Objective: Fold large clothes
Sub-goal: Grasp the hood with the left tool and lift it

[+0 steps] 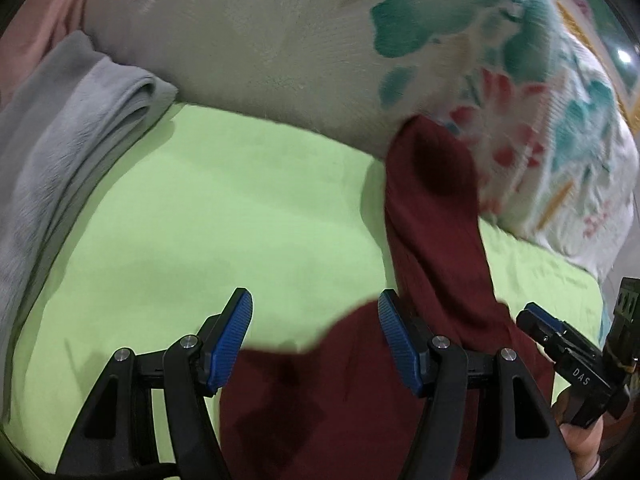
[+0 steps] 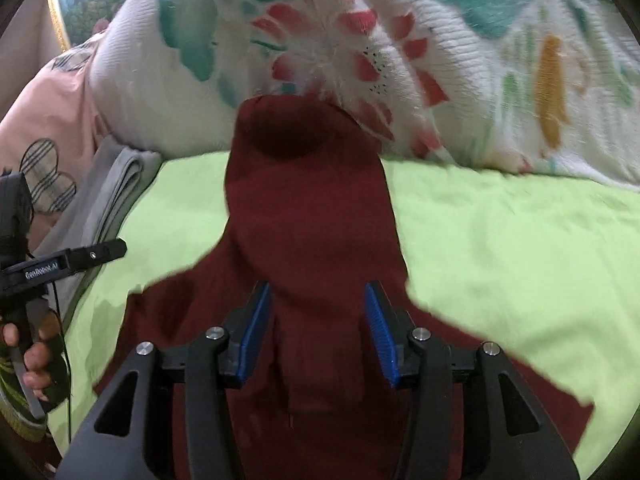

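Note:
A dark red garment [image 1: 432,220] lies on a green bedsheet [image 1: 200,220], with a long narrow part reaching up to the floral quilt. My left gripper [image 1: 315,296] hovers over the garment's near edge with its jaws wide apart and nothing pinched. In the right wrist view the garment [image 2: 308,208] spreads out below my right gripper [image 2: 317,286]. A raised fold of the cloth runs between the blue pads [image 2: 260,320], but they do not press on it. Each view also shows the other gripper: the right one [image 1: 540,328] and the left one [image 2: 100,252], held by a hand [image 2: 32,360].
A thick white quilt with green and red flowers [image 2: 440,60] is heaped along the far side. A folded grey cloth [image 1: 60,140] lies at the left, beside pink fabric with a checked pattern [image 2: 48,120]. Bare green sheet [image 2: 500,240] extends to the right of the garment.

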{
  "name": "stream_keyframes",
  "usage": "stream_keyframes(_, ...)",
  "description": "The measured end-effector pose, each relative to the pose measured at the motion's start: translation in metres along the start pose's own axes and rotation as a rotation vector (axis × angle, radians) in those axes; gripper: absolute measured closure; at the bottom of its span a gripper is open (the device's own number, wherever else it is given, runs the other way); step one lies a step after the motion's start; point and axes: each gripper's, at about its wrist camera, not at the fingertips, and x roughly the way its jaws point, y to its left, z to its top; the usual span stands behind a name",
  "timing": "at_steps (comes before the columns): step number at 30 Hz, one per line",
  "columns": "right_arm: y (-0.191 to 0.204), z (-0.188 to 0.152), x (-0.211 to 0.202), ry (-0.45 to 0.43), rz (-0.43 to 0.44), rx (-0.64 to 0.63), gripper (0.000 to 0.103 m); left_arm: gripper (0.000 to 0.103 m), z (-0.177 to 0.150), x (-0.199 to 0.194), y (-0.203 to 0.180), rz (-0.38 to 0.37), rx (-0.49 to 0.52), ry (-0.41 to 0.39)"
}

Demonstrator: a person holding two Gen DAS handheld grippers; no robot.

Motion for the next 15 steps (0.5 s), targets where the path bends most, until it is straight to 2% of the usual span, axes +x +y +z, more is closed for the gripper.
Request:
stream_keyframes(3,0.007,0.018,0.022,0.017,0.068,-0.019,0.052,0.037,0.015,0.019,0.001,0.008,0.002,0.008)
stream_keyframes(4,0.012,0.022,0.029,0.024,0.082,-0.042,0.048,0.037,0.021,0.027,-0.001,0.011,0.005,0.009)
stream_keyframes(5,0.017,0.026,0.035,0.025,0.070,-0.069,0.046,0.037,0.024,0.033,-0.004,0.009,0.007,0.011)
stream_keyframes(8,0.012,0.037,0.051,0.020,-0.065,-0.076,0.041,0.037,0.045,0.058,-0.011,-0.013,0.020,0.031)
stream_keyframes(13,-0.022,0.050,0.075,0.040,-0.105,-0.009,0.041,0.037,0.065,0.095,-0.019,-0.026,0.024,0.056)
stream_keyframes(15,-0.025,0.050,0.086,0.065,-0.071,-0.019,0.041,0.037,0.064,0.102,-0.021,-0.041,0.023,0.061)
